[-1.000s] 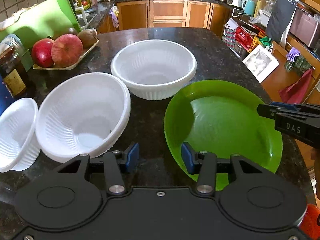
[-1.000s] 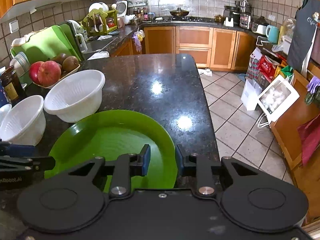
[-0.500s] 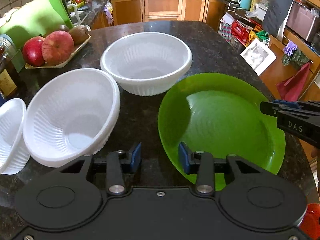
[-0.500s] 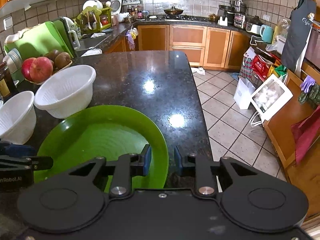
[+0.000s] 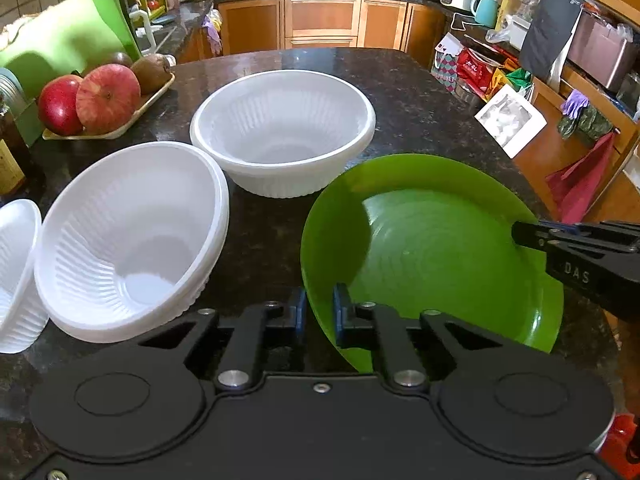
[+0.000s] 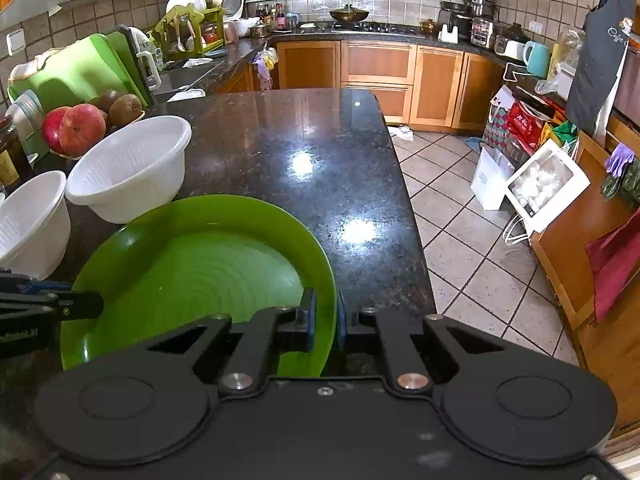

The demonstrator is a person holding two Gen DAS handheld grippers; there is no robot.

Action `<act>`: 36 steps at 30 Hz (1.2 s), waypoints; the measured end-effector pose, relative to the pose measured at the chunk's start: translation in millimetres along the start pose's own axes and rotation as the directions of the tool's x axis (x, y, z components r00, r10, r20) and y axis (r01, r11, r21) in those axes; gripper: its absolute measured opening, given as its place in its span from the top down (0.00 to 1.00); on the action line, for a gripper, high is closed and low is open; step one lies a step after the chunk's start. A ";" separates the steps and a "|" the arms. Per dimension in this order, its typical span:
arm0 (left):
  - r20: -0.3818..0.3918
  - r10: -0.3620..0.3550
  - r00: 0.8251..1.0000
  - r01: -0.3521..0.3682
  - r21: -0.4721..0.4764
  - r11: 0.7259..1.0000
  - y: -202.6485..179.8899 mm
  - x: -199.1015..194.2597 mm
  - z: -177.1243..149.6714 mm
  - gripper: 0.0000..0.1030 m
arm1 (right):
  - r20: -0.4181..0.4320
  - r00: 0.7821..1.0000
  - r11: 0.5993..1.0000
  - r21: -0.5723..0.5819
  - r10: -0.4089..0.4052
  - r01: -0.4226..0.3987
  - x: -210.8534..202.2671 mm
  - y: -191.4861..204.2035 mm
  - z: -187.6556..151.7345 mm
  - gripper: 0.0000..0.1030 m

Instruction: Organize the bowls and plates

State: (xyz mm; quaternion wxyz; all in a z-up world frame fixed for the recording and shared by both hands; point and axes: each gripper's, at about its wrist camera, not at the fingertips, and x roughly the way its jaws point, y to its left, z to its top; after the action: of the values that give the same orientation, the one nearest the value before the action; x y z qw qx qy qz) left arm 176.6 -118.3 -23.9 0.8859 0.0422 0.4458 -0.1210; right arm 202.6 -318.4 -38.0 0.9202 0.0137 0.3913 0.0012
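A large green plate (image 5: 432, 248) lies on the dark granite counter (image 5: 400, 92). My left gripper (image 5: 320, 312) is shut on its left rim. My right gripper (image 6: 326, 322) is shut on its right rim, and the plate (image 6: 200, 264) fills the lower left of the right wrist view. A big white ribbed bowl (image 5: 282, 128) stands behind the plate. A second white bowl (image 5: 128, 232) leans tilted to the left, and a third white bowl (image 5: 16, 272) sits at the left edge. The right gripper's finger (image 5: 576, 248) shows from the side in the left wrist view.
A tray with apples (image 5: 88, 100) and kiwis stands at the back left, with a green cutting board (image 5: 68, 40) behind it. A dark jar (image 5: 8, 148) is at the far left. The counter's right edge (image 6: 412, 216) drops to a tiled floor with bags.
Both grippers have closed on the green plate's opposite rims. The plate now sits tilted between the fingers. Both cameras shifted slightly.
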 end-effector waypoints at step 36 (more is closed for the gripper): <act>0.079 -0.076 0.994 0.081 -0.053 0.995 54.8 -87.2 -39.8 0.83 | 0.127 0.991 0.998 -0.043 -0.042 0.048 -119.4 80.8 -39.7 0.88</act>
State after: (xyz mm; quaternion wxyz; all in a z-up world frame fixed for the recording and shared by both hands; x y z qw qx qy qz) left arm 109.4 -42.6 20.2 0.8979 -0.0048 0.4157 -0.1448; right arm 91.9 -238.2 22.6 0.9428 -0.0160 0.3327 -0.0116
